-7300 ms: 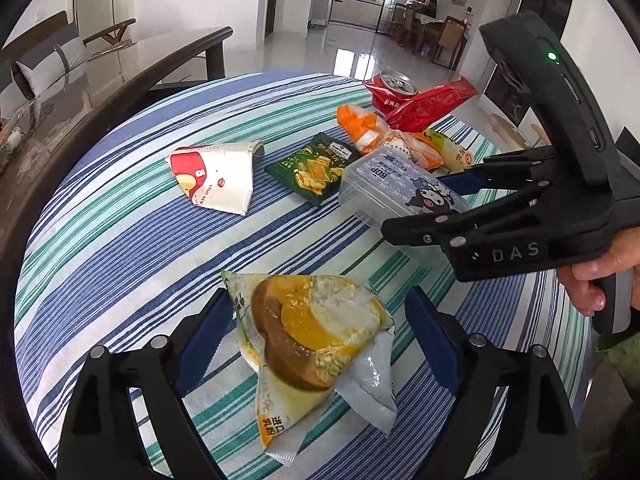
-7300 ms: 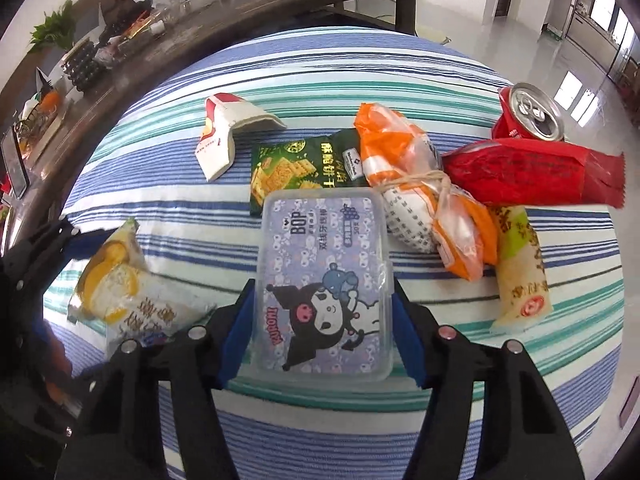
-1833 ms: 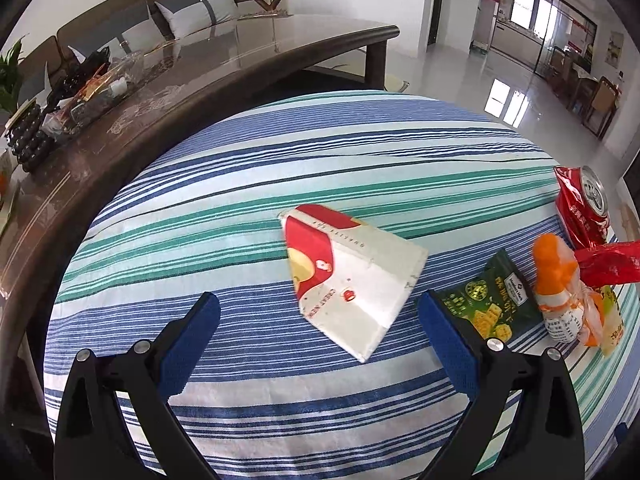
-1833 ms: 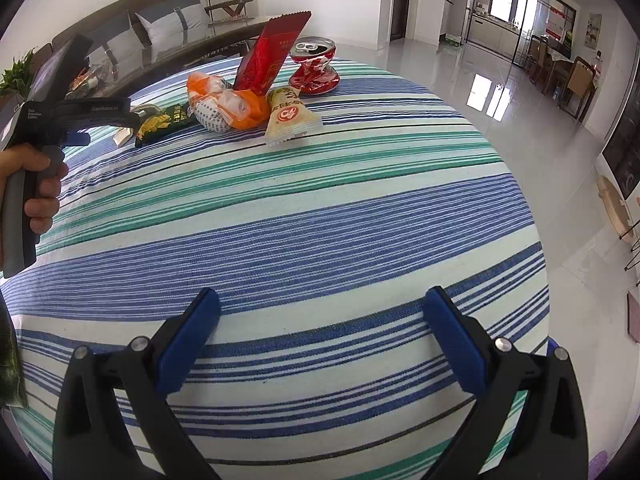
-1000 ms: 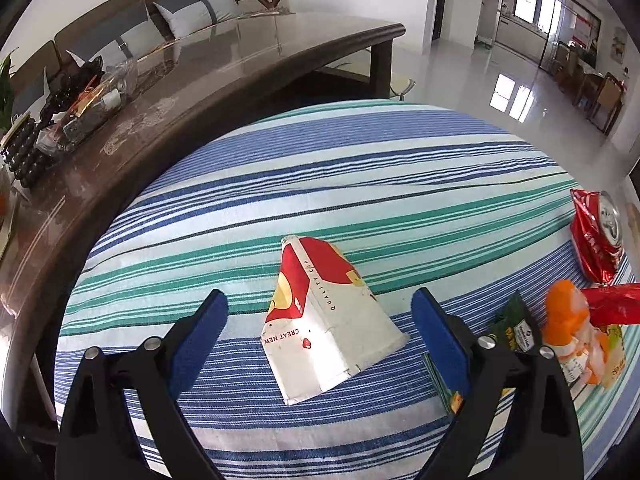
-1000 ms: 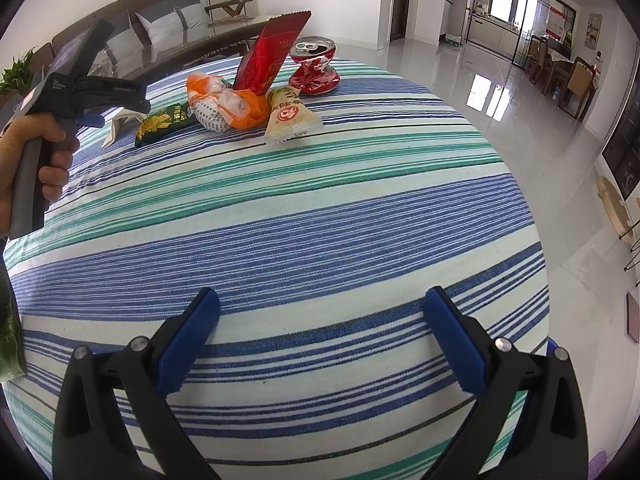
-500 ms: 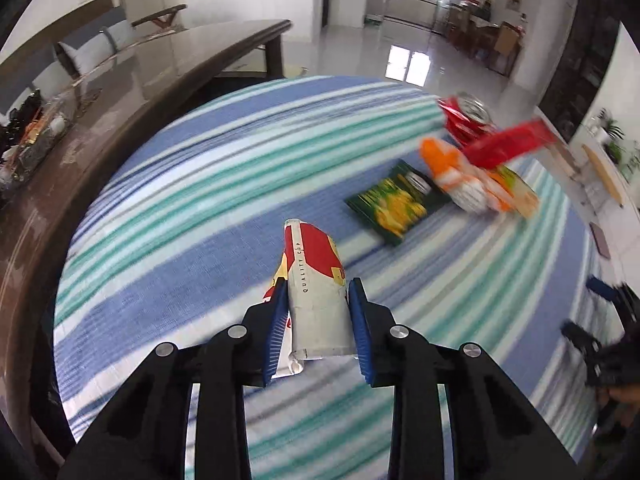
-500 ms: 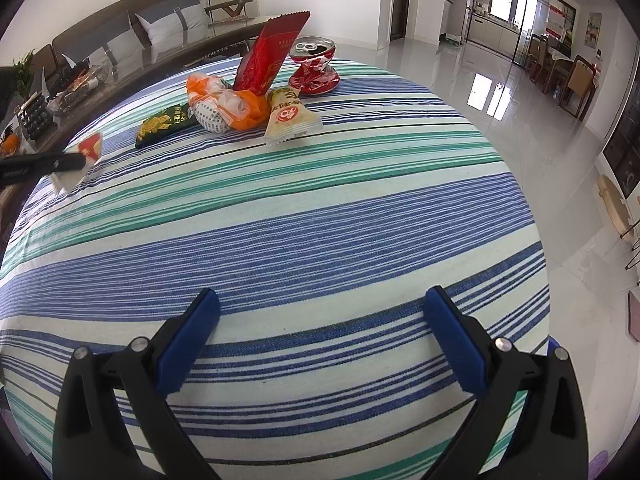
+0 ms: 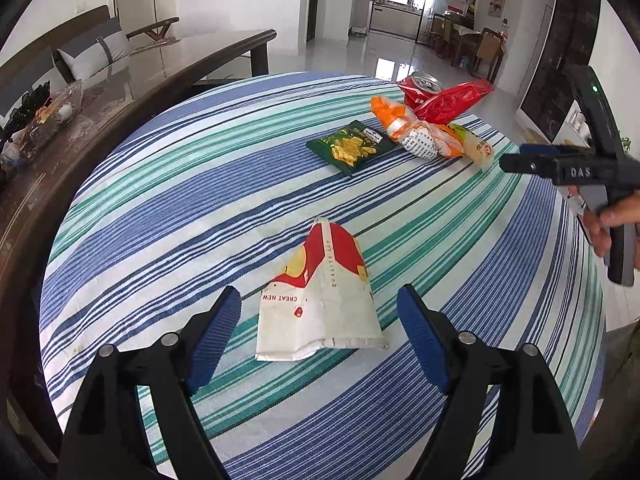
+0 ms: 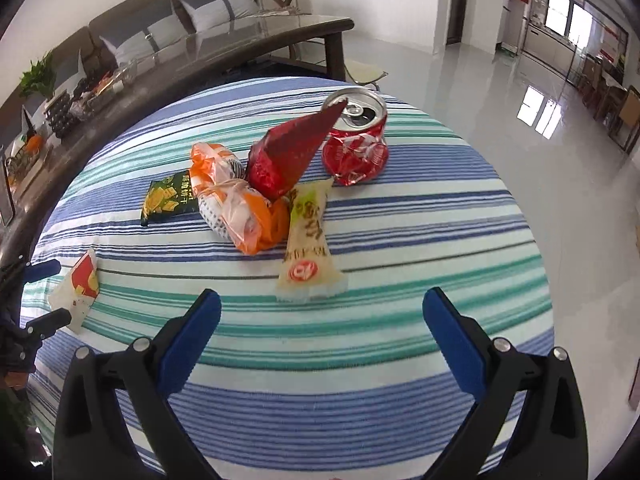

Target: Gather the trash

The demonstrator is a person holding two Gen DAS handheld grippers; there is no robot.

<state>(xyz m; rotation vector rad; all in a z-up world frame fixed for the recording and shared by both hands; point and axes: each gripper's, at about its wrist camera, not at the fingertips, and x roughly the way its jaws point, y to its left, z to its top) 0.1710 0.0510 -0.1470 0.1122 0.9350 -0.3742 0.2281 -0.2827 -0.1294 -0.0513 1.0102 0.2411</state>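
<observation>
A red-and-white paper carton point(image 9: 320, 304) lies flat on the striped tablecloth point(image 9: 160, 200), between the blue pads of my left gripper point(image 9: 318, 296). The jaws are opening and the pads stand clear of the carton. Farther back sits a pile: a green cracker packet point(image 9: 352, 148), an orange bag point(image 9: 416, 132), a red wrapper point(image 9: 452, 98), a crushed red can point(image 9: 420, 88) and a pale yellow snack packet point(image 10: 308, 248). My right gripper point(image 10: 320, 296) is open and empty, just short of the yellow packet. It also shows at the right of the left wrist view, in a person's hand.
A long dark glossy table point(image 9: 120, 80) with clutter curves close along the round table's left side, with a sofa point(image 10: 160, 28) behind it. Shiny floor point(image 10: 520, 100) lies beyond the far and right edges of the round table.
Half a second ago my left gripper was shut on the carton; now the carton lies on the cloth between open jaws. My right gripper has moved up to the trash pile.
</observation>
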